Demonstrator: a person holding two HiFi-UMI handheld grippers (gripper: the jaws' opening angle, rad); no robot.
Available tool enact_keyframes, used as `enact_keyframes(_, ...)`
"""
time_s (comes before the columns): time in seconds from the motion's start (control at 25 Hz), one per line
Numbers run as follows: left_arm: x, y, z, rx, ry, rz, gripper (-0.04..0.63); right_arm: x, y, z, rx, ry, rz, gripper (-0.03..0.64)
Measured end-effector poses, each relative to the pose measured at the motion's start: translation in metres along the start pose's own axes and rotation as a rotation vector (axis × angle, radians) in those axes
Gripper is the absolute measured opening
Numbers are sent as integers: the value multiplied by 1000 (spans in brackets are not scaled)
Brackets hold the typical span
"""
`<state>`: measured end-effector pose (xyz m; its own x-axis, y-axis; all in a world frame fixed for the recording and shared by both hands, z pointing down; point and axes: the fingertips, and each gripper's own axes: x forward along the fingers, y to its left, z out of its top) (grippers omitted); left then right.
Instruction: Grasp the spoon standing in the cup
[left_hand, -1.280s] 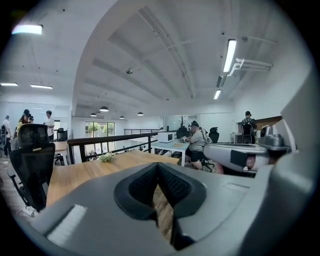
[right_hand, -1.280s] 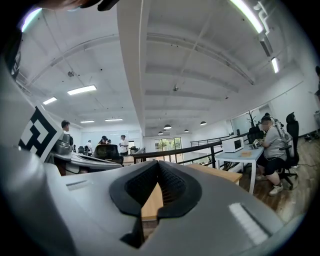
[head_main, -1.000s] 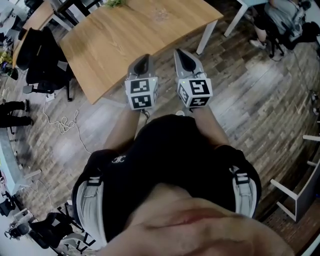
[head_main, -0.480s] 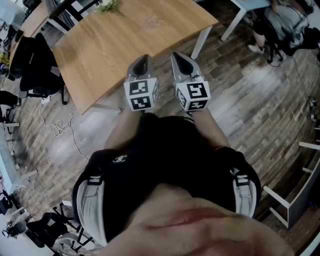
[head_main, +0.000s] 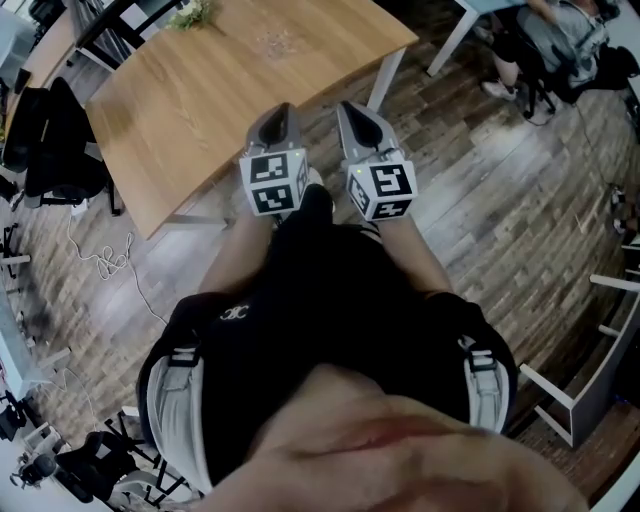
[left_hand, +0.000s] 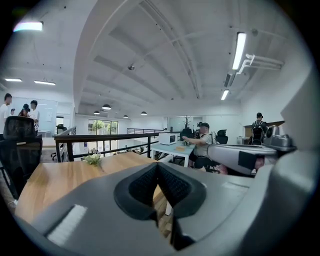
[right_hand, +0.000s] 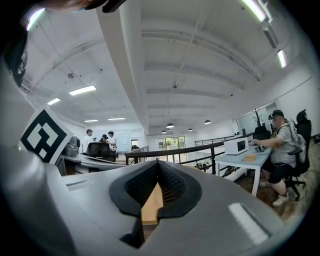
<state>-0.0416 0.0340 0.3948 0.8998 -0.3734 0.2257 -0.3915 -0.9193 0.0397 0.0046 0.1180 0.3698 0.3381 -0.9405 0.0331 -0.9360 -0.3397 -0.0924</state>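
One wooden table (head_main: 200, 110) on plank floor (head_main: 500, 210).

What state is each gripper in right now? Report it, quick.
Left gripper: closed, holding nothing.
Right gripper: closed, holding nothing.

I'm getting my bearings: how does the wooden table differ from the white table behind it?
The wooden table has a light brown top holding a flower sprig; the white table carries a microwave. Nobody sits at the wooden table; a person sits at the white one. Both have white legs.
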Motion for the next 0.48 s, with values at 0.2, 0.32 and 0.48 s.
enact_keyframes(0.2,21,-14,1,17,-3,-35,12,5,-22,-4,-2,8,-33,0)
enact_keyframes(0.32,30,-15,1,11,3,-37,12,10,-29,-2,-2,2,-31,0)
enact_keyframes(0.48,46,-9,-1,13,12,-28,12,25,-40,-5,8,9,-24,0)
